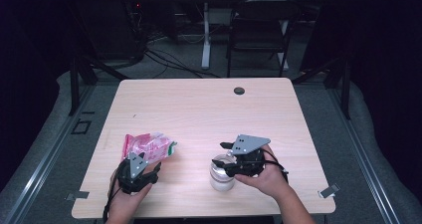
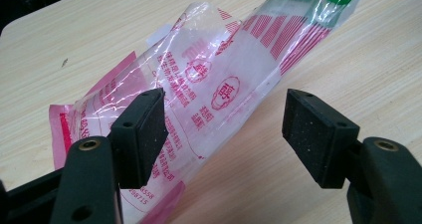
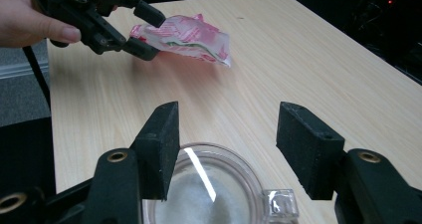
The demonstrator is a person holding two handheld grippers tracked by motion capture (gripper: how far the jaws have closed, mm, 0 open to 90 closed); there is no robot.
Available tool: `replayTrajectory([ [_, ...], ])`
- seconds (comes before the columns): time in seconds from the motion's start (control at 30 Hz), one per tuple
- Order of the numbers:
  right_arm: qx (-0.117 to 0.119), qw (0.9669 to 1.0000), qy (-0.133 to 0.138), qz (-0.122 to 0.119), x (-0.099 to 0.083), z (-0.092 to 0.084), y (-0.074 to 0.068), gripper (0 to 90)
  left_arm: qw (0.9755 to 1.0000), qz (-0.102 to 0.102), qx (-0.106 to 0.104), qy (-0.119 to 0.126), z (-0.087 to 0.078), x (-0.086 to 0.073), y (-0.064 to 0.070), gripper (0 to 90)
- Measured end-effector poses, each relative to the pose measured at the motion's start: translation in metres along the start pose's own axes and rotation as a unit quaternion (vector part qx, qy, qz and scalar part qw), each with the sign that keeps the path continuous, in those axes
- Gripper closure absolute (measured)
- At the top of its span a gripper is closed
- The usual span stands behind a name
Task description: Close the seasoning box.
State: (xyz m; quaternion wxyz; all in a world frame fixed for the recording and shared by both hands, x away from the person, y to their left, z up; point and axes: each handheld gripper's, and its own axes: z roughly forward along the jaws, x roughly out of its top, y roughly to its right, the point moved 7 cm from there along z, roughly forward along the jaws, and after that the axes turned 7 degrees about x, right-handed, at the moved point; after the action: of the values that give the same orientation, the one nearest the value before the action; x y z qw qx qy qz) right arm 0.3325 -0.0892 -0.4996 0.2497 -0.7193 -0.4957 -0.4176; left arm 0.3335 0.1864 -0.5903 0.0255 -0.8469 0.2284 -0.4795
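Left gripper view: left tongs [image 2: 224, 129] spread, bag [image 2: 219, 79] between pads, ungripped. Right tongs [image 3: 226, 149] spread above jar [image 3: 199, 189]. Next: bag to be clamped.

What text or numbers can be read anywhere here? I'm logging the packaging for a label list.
"8558" and "28715", partly cut off: red digits at the lower end of the clear plastic bag with red print and a green end.
Red characters in columns and in two rounded seals on the same bag: too small and creased to read.
Clear round plastic jar: no text visible.
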Motion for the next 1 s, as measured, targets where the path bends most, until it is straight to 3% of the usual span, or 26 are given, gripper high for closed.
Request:
replayTrajectory([
  [0.33,-0.033,0.9989,0.016,0.028,-0.005,-0.019,0.022,42.6,1.0000,-0.002,0.000,0.000,0.000,0.000,-0.001,33.7],
  [0.43,-0.056,0.9974,0.015,0.044,-0.010,-0.026,0.034,43.0,1.0000,-0.002,0.002,0.000,0.000,0.000,-0.001,33.7],
  [0.57,-0.099,0.9908,0.012,0.092,-0.021,-0.034,0.053,43.9,1.0000,0.001,0.001,-0.002,0.000,0.000,0.000,33.7],
  [0.77,-0.142,0.9803,0.010,0.137,-0.042,-0.037,0.076,44.5,1.0000,0.002,0.001,-0.002,0.001,-0.001,0.001,33.7],
  [0.87,-0.153,0.9752,0.001,0.160,-0.056,-0.033,0.084,45.1,1.0000,0.002,0.001,-0.002,0.001,-0.001,0.001,33.7],
  [1.0,-0.168,0.9657,-0.007,0.198,-0.075,-0.028,0.094,45.9,1.0000,0.002,0.000,-0.003,0.001,-0.001,0.001,33.7],
])
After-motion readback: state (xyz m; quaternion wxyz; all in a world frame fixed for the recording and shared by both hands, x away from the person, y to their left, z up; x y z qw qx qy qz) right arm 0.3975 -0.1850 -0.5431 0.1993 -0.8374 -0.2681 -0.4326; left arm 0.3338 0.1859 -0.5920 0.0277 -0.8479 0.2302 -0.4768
